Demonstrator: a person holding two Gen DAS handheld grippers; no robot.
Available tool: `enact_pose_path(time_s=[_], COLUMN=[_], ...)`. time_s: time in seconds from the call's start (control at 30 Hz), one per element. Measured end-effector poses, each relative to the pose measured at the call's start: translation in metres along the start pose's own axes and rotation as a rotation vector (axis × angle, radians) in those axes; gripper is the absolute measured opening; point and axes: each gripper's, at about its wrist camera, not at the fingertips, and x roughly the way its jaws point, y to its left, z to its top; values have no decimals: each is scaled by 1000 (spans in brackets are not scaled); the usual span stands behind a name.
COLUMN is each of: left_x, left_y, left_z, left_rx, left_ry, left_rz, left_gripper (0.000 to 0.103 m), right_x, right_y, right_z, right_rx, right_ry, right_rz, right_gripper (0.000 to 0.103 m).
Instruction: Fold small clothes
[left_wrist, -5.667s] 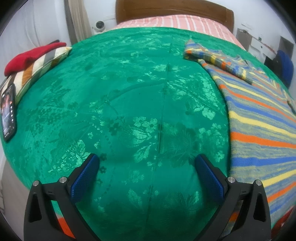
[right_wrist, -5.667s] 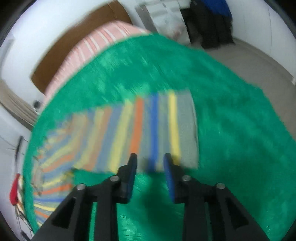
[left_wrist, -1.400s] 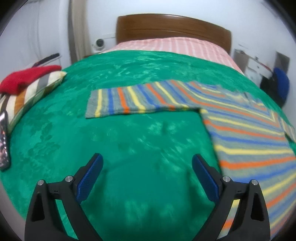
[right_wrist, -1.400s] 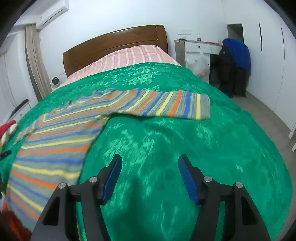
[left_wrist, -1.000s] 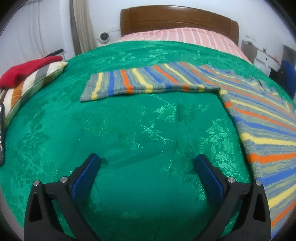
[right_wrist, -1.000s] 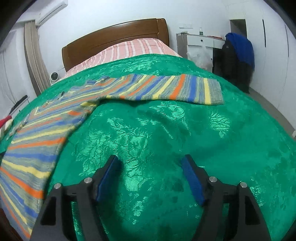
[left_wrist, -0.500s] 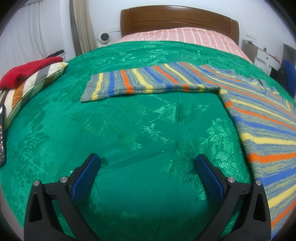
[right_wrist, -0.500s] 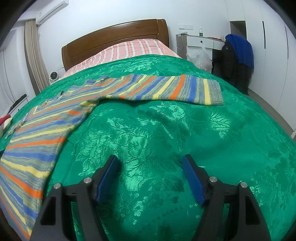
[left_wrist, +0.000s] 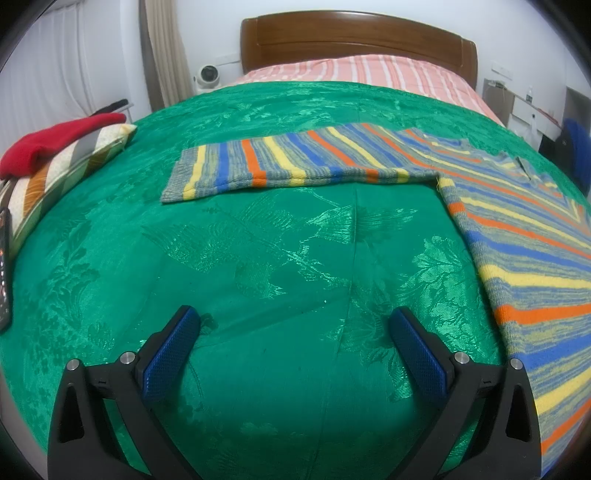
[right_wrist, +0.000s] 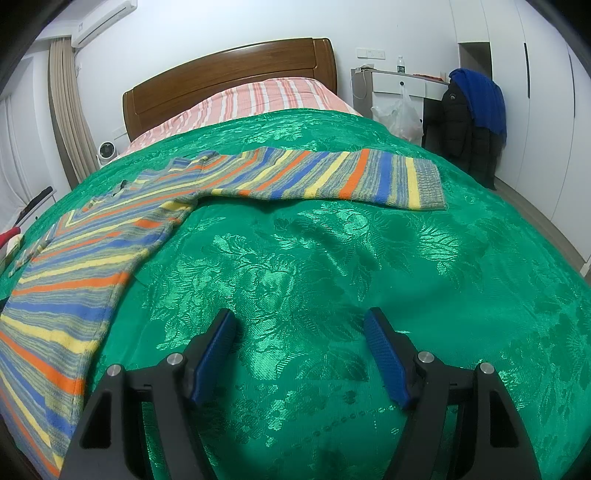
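One striped sweater (left_wrist: 517, 236) at right, one green bed cover (left_wrist: 258, 258), one striped pillow (left_wrist: 62, 173) at left, one red cloth (left_wrist: 48, 142), two claws: left claw (left_wrist: 293, 334), right claw (right_wrist: 300, 332).

**Surroundings noted around the work surface**

A green brocade bedspread (left_wrist: 258, 258) with a woven floral pattern covers most of the bed. Beyond it, a pink-and-white striped sheet (left_wrist: 354, 68) runs up to a dark wooden headboard (left_wrist: 354, 37). At the left edge of the spread lies a striped cushion (left_wrist: 55, 177) with a red cloth (left_wrist: 48, 142) resting on top; a dark handset (left_wrist: 3, 266) lies just beside the cushion, partly cut off by the frame. A small white fan (right_wrist: 107, 151) stands by the beige curtain (right_wrist: 68, 110). An air conditioner (right_wrist: 103, 22) is mounted high on the wall. A white desk (right_wrist: 399, 83) carries a hanging plastic bag (right_wrist: 399, 116); near it hang a black jacket (right_wrist: 458, 125) and a blue garment (right_wrist: 484, 99).
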Motion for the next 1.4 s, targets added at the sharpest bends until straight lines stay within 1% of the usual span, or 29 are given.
enact_pose_path(time_s=[0.2,0.23,0.33,0.37,0.4,0.43,0.47,0.5,0.57,0.67,0.8,1.03,1.4], left_x=[1,1,1,1,1,1,1,1,1,2,1,2,2], left_y=[1,1,2,2,2,2,2,2,2,2,2,2,2], left_z=[-1,-2,-2,-2,-2,-2,-2,-2,-2,-2,-2,-2,-2], left_rx=[-6,-6,-10,-10,-10,-10,-10,-10,-10,-10,-10,-10,-10], left_ry=[-6,-6,-6,-6,-6,-6,-6,-6,-6,-5,-6,-6,-6], left_rz=[-9,-10,-14,-13,-13,-13,-12,-12,-12,-13,-13,-14,-13], left_gripper=[102,102,102,102,102,102,102,102,102,102,102,102,102], right_x=[-1,-1,-7,-20,-33,-43,-61,-69,-89,-104,-107,-112,-116], right_y=[1,2,8,9,11,14,21,24,32,37,37,47,51], right_z=[0,1,12,18,21,23,27,29,32,32,32,37,40], right_rx=[-1,-5,-12,2,5,-4,-34,-49,-80,-101,-102,-125,-139], right_ry=[5,15,89,94,78,65,44,36,31,41,70,68,68], right_rz=[-5,-13,-60,-82,-109,-137,-188,-213,-265,-295,-311,-345,-358], right_gripper=[72,72,72,72,72,77,79,84,84,84,84,84,84])
